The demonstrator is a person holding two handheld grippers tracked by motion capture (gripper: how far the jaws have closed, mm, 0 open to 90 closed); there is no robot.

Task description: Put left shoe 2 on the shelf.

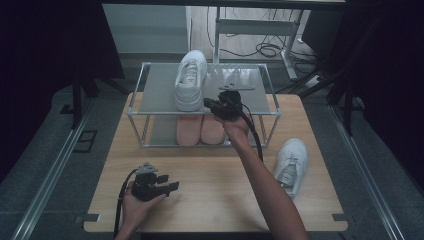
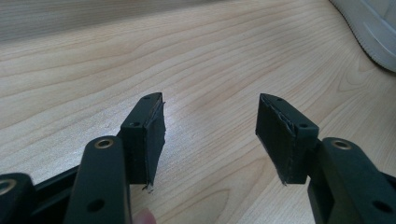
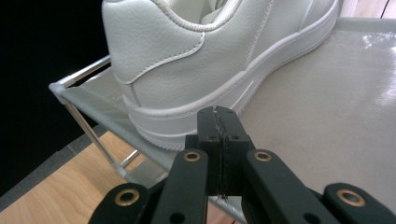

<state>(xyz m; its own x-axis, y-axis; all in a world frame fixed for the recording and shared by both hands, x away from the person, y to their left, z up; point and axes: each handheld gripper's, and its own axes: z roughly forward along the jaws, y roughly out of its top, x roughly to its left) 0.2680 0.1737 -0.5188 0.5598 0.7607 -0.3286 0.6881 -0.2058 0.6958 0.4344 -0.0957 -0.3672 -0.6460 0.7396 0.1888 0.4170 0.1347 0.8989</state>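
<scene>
Your left gripper (image 1: 167, 187) rests low on the wooden table (image 1: 210, 200) near you, jaws spread wide with nothing between them. Your right gripper (image 1: 210, 104) is at the heel of the white shoe (image 1: 190, 80) on the top shelf of the rack (image 1: 150, 95), jaws pressed together and empty. I judge the shoe is just placed, or you nudge it. Next you need the second white shoe (image 1: 290, 161), lying on the table at the right. Two pink shoes (image 1: 200, 131) stand on the lower shelf. Around is dark floor with cables.
</scene>
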